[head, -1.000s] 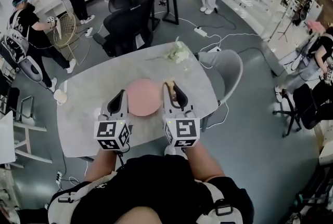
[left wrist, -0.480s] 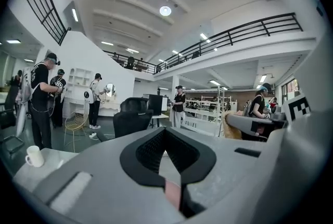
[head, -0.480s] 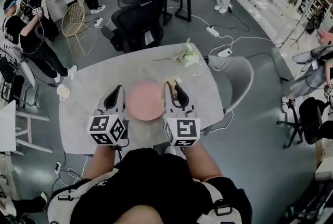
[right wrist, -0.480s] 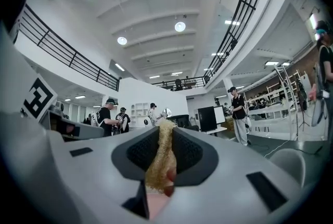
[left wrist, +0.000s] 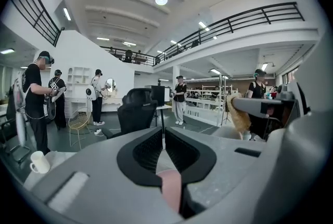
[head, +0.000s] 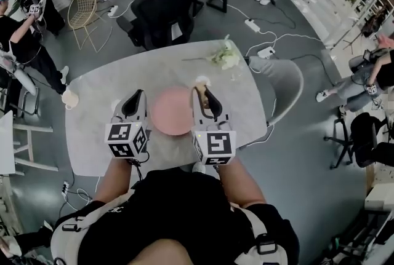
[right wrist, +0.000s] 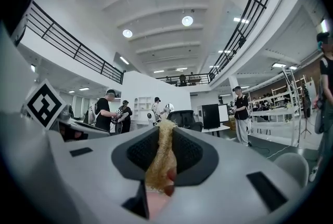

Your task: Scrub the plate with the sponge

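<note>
Head view: plate (head: 172, 111) flat on bench (head: 104, 134), between left tool (head: 136, 98) and right tool (head: 202, 88).
Left gripper view: jaws together, nothing plainly held.
Right gripper view: jaws clamped on sponge (right wrist: 162, 158).
Handling: press sponge flat on plate, probably steadying the rim.

Grey marbled table (head: 101, 134) with rounded corners. White flowers (head: 225, 58) lying near far right corner, thin stem pointing left. White mug (head: 69, 98) at left edge, close to far left corner. Grey chair (head: 286, 82) just beside right edge. Two black office chairs (head: 161, 15) beyond far edge. Gold wire chair (head: 80, 10) further left. White power strip (head: 253, 25) with cables on floor. Several persons (head: 28, 30) standing, well apart from table.
</note>
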`<state>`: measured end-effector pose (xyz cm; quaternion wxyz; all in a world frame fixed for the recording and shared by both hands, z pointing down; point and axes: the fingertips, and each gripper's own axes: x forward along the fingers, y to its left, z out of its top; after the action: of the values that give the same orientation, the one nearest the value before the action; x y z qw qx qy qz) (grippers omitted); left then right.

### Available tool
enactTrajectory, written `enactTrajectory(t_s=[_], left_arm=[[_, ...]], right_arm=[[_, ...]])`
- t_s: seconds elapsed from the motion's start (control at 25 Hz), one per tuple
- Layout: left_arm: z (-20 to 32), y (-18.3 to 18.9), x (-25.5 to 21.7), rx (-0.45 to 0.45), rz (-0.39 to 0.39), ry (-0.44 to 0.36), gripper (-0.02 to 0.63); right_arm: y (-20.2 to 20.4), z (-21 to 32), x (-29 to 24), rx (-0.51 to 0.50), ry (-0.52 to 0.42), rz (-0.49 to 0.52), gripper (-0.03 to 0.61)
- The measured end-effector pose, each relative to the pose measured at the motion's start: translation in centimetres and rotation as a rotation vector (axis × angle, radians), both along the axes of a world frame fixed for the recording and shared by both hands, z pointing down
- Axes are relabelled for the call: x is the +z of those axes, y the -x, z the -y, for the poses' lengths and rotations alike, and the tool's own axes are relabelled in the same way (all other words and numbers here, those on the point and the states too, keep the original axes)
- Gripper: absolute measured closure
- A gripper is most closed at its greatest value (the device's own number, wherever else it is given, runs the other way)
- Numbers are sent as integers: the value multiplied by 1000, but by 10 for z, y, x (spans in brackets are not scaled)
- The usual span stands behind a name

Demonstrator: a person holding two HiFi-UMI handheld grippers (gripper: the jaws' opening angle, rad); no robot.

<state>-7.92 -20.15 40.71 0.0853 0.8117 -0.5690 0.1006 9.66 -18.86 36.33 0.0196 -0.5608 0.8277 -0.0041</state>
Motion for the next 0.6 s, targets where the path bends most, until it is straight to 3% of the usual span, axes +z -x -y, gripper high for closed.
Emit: enactTrajectory(t_s=[0.24,0.44,0.6], left_arm=[[18,17,64,10,26,149,511],[25,25,131,48,30,318,508],[37,33,181,40,-6,393,508]], right_arm=[[13,9,26,2,64,-50,499],[15,14,41,16,113,-63,499],[13,15,59,35,153,-86,499]])
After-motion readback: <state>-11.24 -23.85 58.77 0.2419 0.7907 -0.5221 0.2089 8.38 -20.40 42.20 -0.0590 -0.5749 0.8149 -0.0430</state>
